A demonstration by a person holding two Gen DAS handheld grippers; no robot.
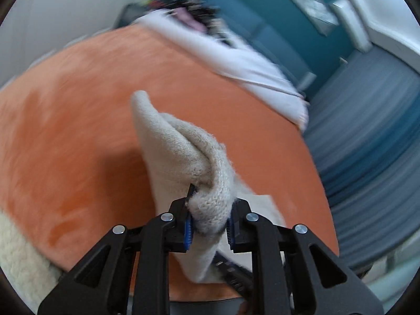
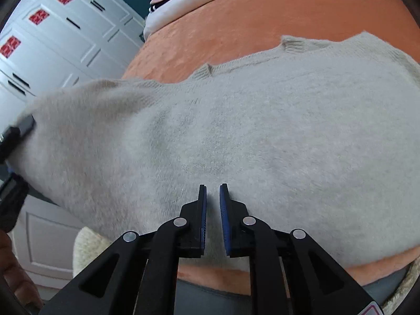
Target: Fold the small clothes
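A cream knitted sweater [image 2: 236,131] lies spread on an orange blanket [image 2: 262,21]. My left gripper [image 1: 210,210] is shut on a bunched edge of the sweater [image 1: 183,152] and lifts it above the blanket [image 1: 78,131]; it also shows at the left edge of the right wrist view [image 2: 15,141]. My right gripper [image 2: 213,191] hovers over the sweater's near part. Its jaws stand a narrow gap apart with nothing between them.
White bedding [image 1: 236,60] and a heap of dark clothes [image 1: 194,10] lie at the blanket's far end. White panelled wardrobe doors [image 2: 52,39] stand to the left. A fluffy cream cushion [image 1: 21,262] lies at the near edge. Grey floor [image 1: 367,157] lies beyond the bed.
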